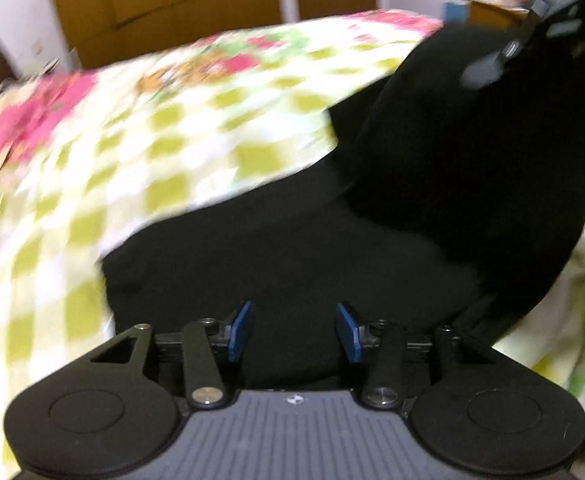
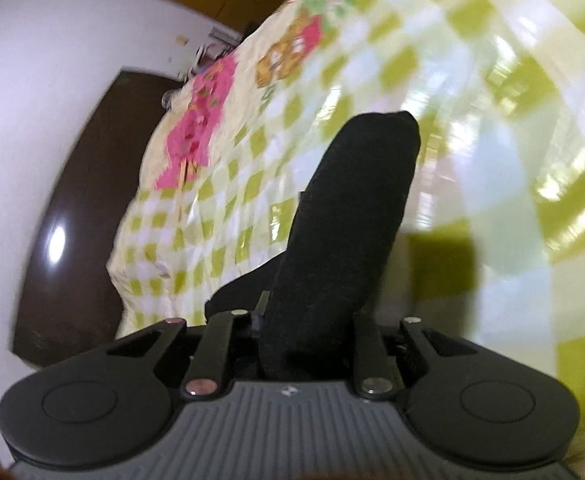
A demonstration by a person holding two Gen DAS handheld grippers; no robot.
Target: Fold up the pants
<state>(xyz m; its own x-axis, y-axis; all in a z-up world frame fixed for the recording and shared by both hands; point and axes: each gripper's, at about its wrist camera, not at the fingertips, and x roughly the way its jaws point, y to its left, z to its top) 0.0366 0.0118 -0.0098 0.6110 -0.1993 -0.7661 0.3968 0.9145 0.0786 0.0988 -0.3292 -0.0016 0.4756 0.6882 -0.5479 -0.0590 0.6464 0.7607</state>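
Right tongs [image 2: 308, 320], lower centre, pinching a raised fold of the black pants [image 2: 344, 220], soft, limp, light, best gripped at hem or waistband; left tongs [image 1: 294, 330] spread above the pants on the checked bedsheet [image 1: 140, 184].

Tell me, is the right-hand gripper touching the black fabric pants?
Touching. In the right wrist view, the black fabric pants rise straight out from between the right gripper fingers, which are closed on a bunched fold.
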